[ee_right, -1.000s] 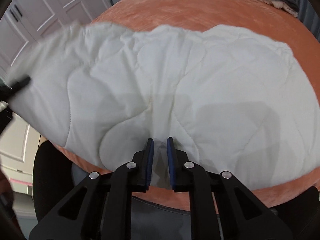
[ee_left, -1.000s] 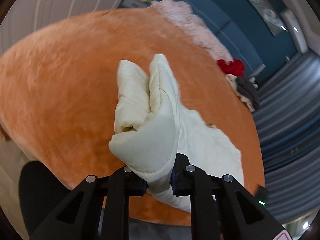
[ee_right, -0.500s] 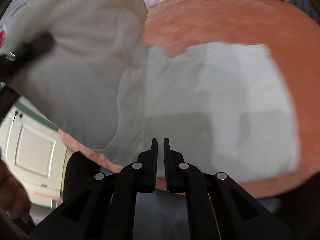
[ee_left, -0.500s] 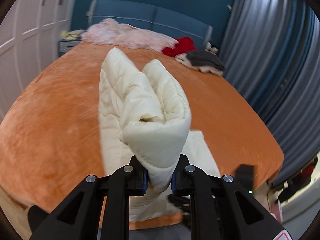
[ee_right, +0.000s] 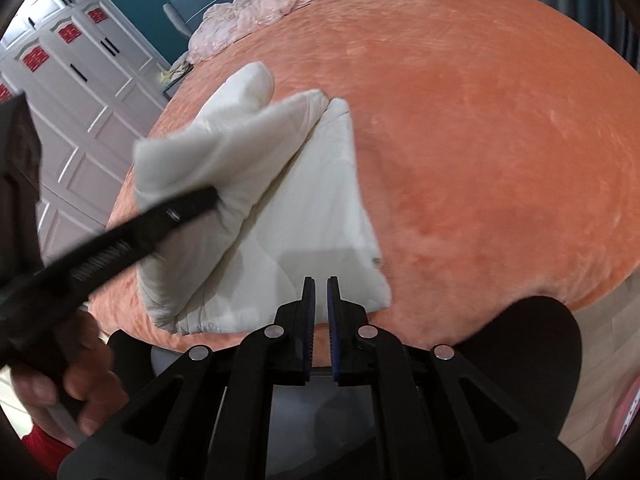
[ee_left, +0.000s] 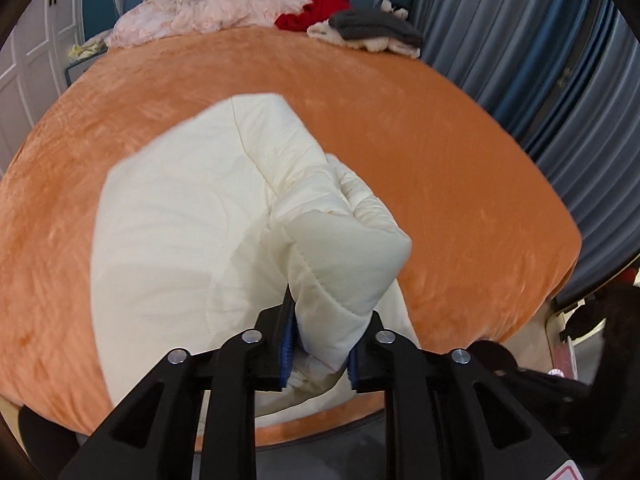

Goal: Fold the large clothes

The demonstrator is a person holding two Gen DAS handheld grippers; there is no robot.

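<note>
A cream quilted garment (ee_left: 180, 240) lies partly folded near the front edge of the orange bed (ee_left: 440, 152). My left gripper (ee_left: 320, 344) is shut on a bunched edge of the garment and holds it above the lower layer. In the right wrist view the garment (ee_right: 312, 220) lies flat, with the lifted fold on its left held by the left gripper (ee_right: 208, 200). My right gripper (ee_right: 321, 300) is shut and empty, hovering over the garment's near edge.
A pink blanket (ee_left: 208, 12), a red cloth (ee_left: 316, 10) and a grey and cream clothes pile (ee_left: 372, 32) lie at the head of the bed. White wardrobe doors (ee_right: 80, 92) stand to the left, blue curtains (ee_left: 540, 60) to the right.
My left gripper has carried the garment's edge across, folding it over itself into a narrower shape. My right gripper has pulled back slightly and stays shut.
</note>
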